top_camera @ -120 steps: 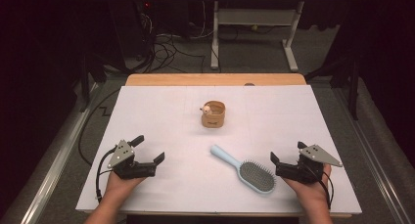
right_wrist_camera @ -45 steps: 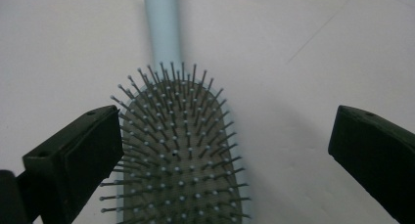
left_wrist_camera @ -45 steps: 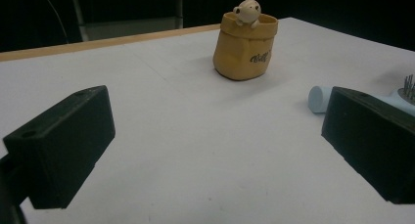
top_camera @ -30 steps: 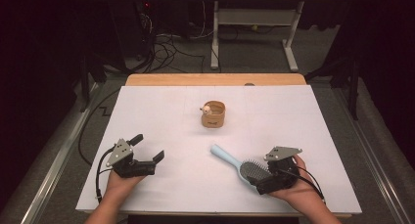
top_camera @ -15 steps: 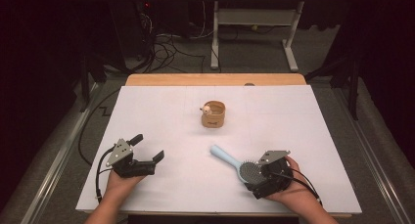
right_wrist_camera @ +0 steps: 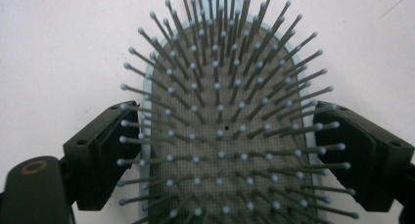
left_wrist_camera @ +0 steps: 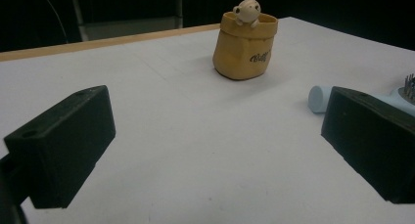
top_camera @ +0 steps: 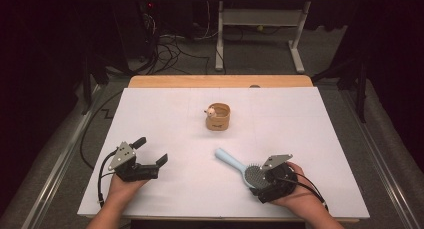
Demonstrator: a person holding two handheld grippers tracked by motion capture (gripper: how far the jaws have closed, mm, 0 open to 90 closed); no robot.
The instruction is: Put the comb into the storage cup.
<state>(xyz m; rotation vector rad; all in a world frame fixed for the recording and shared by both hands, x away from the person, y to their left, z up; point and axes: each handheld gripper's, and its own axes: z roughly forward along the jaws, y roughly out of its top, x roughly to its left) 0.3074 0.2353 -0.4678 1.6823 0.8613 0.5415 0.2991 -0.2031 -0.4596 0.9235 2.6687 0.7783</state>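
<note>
Nearest the person, the right gripper has just been closing its jaws around the head of the light blue hairbrush, pads at its rim and seemingly not yet pressing, so the next move likely calls for a firm clamp before lifting toward the tan pouch beyond, while the left gripper waits with jaws apart

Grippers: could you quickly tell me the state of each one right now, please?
Left gripper: open, holding nothing.
Right gripper: open, its jaws just closing around the hairbrush head, not yet clamped.
</note>
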